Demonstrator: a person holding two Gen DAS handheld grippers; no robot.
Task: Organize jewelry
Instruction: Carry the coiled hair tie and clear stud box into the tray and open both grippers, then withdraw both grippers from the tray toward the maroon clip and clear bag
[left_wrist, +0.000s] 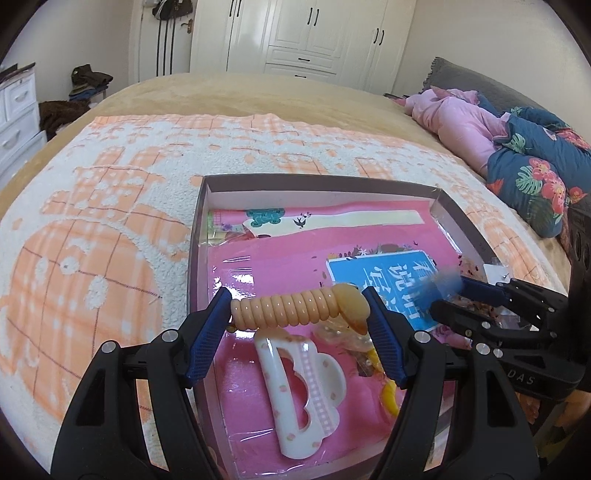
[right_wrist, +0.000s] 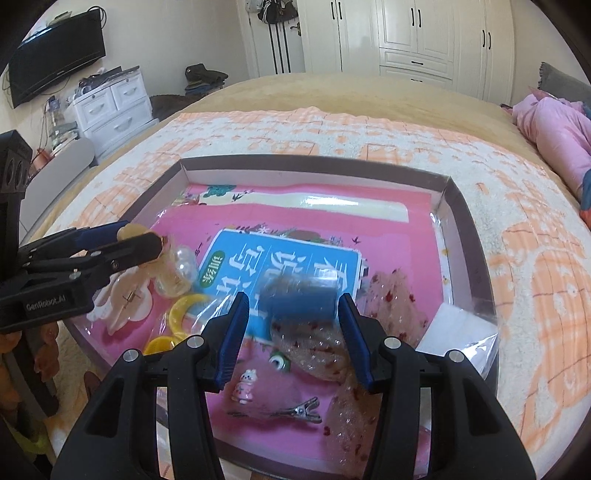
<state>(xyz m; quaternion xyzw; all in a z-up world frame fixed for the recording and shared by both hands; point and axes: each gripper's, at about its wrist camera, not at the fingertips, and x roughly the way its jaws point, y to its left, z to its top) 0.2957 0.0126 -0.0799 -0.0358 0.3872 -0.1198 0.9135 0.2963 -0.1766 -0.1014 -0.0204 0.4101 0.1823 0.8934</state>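
Note:
My left gripper (left_wrist: 299, 314) is shut on a peach spiral hair tie (left_wrist: 288, 308) with an amber piece at its right end, held level above the box. A white hair claw (left_wrist: 303, 391) lies in the shallow box (left_wrist: 199, 221) just below it. My right gripper (right_wrist: 295, 306) is shut on a dark blue cylindrical thing (right_wrist: 299, 295), too blurred to make out. The left gripper (right_wrist: 147, 240) shows at the left of the right wrist view. In the left wrist view, the right gripper (left_wrist: 461, 290) reaches in from the right.
In the box (right_wrist: 469, 240) on a pink sheet lie a clear bead tie (right_wrist: 181, 269), yellow rings (right_wrist: 181, 314), a bunny charm (right_wrist: 243, 386), an eye bead (right_wrist: 279, 363), a metal clip (right_wrist: 299, 410), bubble wrap (right_wrist: 321, 343) and a white bag (right_wrist: 458, 332). Bedding (left_wrist: 532, 173) is piled at the right.

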